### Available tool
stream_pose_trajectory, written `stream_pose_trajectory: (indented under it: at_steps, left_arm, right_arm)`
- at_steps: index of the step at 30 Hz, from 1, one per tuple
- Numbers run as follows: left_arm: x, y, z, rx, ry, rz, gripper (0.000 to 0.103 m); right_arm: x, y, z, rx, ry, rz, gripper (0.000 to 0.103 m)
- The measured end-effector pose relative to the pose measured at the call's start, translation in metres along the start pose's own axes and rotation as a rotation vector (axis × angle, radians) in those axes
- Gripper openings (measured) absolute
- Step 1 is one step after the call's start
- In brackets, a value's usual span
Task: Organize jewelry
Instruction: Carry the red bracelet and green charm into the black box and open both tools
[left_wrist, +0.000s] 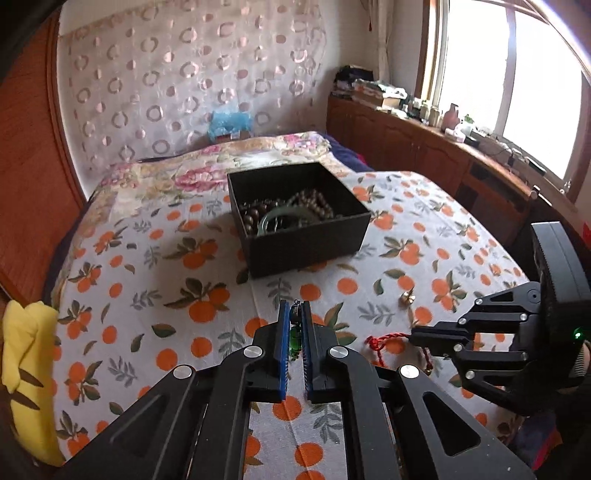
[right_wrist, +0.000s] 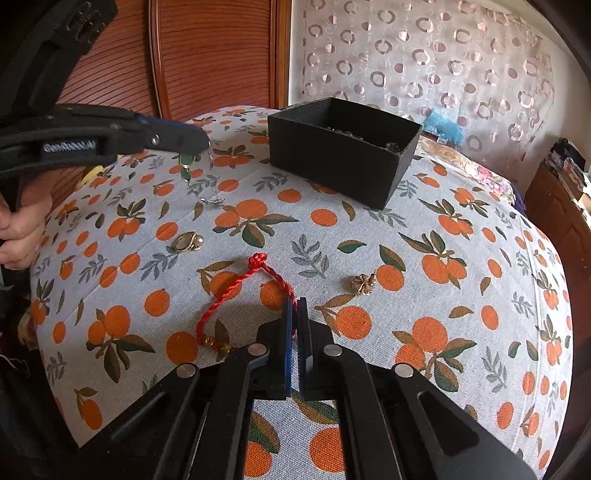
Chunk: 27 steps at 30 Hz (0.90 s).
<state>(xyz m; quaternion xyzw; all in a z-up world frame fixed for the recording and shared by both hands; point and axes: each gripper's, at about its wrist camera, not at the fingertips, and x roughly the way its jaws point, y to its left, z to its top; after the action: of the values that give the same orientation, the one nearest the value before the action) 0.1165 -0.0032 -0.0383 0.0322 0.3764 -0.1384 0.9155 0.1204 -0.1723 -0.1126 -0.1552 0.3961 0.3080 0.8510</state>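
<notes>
Green-beaded silver chain jewelry (right_wrist: 188, 168), clenched in the left hand-held gripper (left_wrist: 295, 314) and dangling at upper left, could be snagged short of the black cardboard box (left_wrist: 306, 243), while the red braided cord (right_wrist: 236, 291) is pinched by the right hand-held gripper (right_wrist: 295, 306).

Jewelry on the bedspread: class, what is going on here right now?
A person is sorting jewelry with tongs in each hand. The left tongs are shut on a green-bead chain, lifted, its tail trailing to the bedspread. The right tongs are shut on a red cord lying on the cloth. A pearl brooch and a gold flower piece lie loose. The black box already holds beads and a bangle.
</notes>
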Motion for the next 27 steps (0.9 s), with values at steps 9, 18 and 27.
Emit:
stream_pose_trajectory:
  at_steps: [9,18,27]
  left_arm:
    - [-0.017,0.003,0.014,-0.009,-0.045,-0.025,0.005]
    - [-0.014,0.001,0.039,0.009,-0.076,-0.002,0.005]
    - [0.000,0.003,0.073,0.020,-0.098,-0.001,0.005]
  right_arm:
    - [-0.020,-0.007,0.024,0.004,-0.079,-0.018,0.003]
    - [-0.032,-0.025,0.061,-0.008,-0.147,-0.022,0.003]
    - [-0.031,-0.048,0.106,-0.009,-0.214,-0.022,0.003]
